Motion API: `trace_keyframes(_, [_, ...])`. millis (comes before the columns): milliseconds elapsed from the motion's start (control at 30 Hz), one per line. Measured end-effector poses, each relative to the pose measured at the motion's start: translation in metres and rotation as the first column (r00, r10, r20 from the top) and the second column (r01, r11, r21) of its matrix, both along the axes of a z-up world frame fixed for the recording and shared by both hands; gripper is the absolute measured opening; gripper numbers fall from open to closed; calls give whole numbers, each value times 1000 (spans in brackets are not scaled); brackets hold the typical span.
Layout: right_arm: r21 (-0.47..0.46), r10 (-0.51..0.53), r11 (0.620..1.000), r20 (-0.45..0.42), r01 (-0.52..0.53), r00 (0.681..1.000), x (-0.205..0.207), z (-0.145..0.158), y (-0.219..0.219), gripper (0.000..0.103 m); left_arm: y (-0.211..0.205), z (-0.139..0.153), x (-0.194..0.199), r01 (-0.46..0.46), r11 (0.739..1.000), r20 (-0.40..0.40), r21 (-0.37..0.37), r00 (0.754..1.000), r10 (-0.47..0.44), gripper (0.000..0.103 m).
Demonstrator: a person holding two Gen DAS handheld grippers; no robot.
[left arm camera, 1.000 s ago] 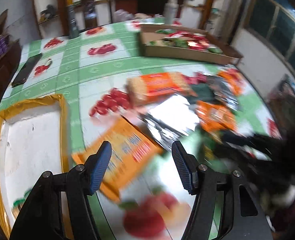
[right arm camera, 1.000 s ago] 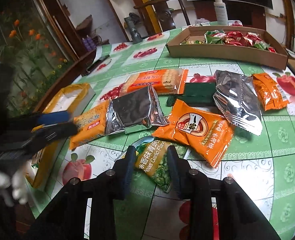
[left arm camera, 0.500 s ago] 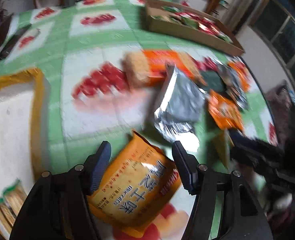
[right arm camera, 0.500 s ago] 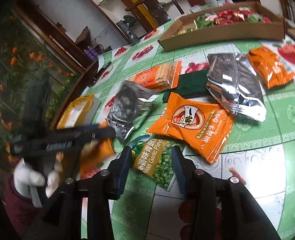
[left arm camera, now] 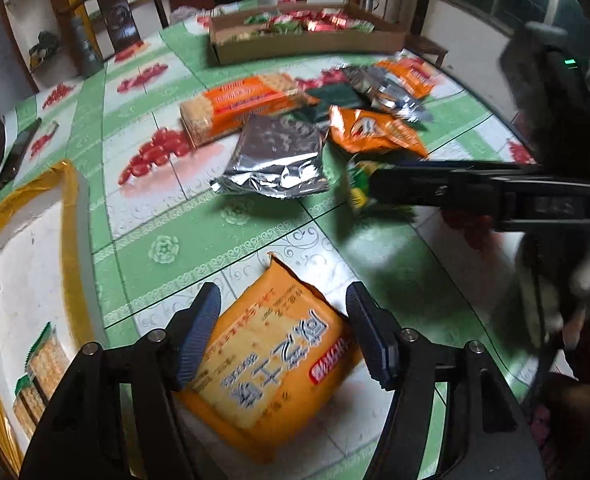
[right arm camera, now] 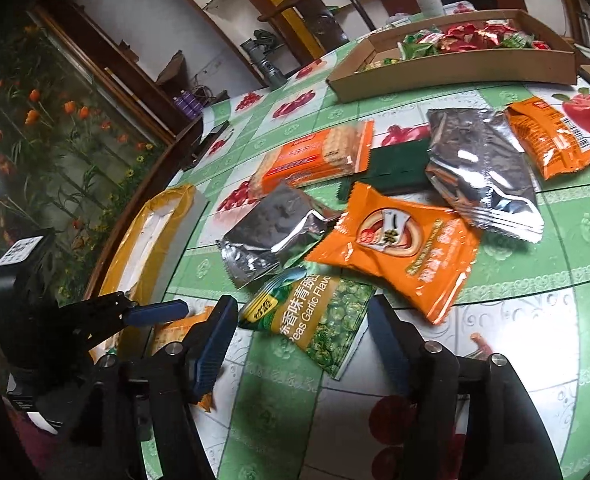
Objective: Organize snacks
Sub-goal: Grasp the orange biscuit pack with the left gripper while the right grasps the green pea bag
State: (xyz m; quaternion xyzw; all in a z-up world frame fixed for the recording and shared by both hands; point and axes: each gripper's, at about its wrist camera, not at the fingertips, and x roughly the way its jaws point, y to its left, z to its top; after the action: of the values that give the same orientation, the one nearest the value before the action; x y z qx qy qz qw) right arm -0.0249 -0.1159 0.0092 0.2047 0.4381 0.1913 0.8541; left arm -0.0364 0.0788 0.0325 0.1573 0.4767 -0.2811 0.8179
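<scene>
As it lies lower centre, orange cracker packet (left arm camera: 271, 364) long axis runs upper-left to lower-right | left gripper (left arm camera: 283, 334) pinching it | right gripper (right arm camera: 303, 342) just spreading, astride green garlic-pea packet (right arm camera: 315, 312), no contact.

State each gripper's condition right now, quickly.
Left gripper: closed on the orange cracker packet.
Right gripper: open, its jaws have just been opening; the green pea packet lies between them, ungripped.
</scene>
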Motion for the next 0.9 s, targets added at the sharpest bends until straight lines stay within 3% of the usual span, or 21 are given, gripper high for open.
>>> trace_keyframes(133, [12,33,999,-2,-33,999,1,-1,5,73,6,-3,-6,23,999,25,50,999,-24,73])
trace_keyframes(233, [-12,39,999,-1,-39,999,2,1,9,74,3,-4,-8,56,997,49,49,997,-58,74])
trace_keyframes(433, [-151,68,987,39,-62,997,-5,17,19,75,1,-5,-22,154,988,22,15,988,-154,74])
trace_keyframes(667, [-379,172,913,30,-148,985,2,18,41,77,0,4,-38,222,975,-9,0,975,-222,74])
trace_keyframes(833, [-498,270,839,28,-221,962,0,21,61,82,-5,2,-45,258,963,34,82,965,-261,75])
trace_keyframes(900, [-521,293,819,17,-242,956,5,17,69,82,-10,-2,-40,267,958,46,107,961,-273,83])
